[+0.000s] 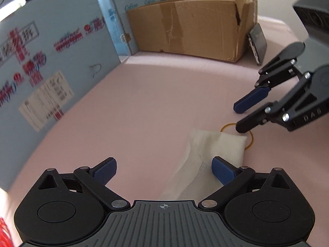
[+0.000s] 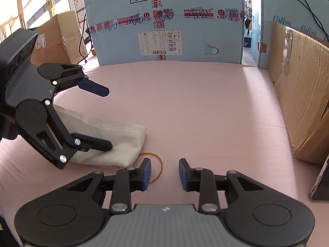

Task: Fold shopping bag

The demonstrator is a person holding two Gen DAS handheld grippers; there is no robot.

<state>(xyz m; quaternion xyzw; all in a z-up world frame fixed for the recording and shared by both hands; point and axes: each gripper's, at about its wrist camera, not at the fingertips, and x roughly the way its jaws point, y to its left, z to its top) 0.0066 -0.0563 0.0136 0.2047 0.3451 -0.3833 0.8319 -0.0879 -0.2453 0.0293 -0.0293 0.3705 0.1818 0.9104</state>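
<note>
On the pink surface (image 2: 205,113) the shopping bag (image 2: 123,144) lies apparently fully folded, rubber band (image 2: 159,165) unapplied beside it, left gripper (image 1: 164,169) and right gripper (image 2: 164,171) both open and empty.

A: Left gripper (image 1: 164,170): jaws spread wide, blue pads (image 1: 223,173) facing each other, nothing between them. Tilted down and forward, one finger tip low near the surface, the other raised.

B: Right gripper (image 2: 164,174): jaws parted, narrower than the left, nothing clamped. Held low, pointed toward the left unit from its side. Grippers near each other, not touching.
</note>
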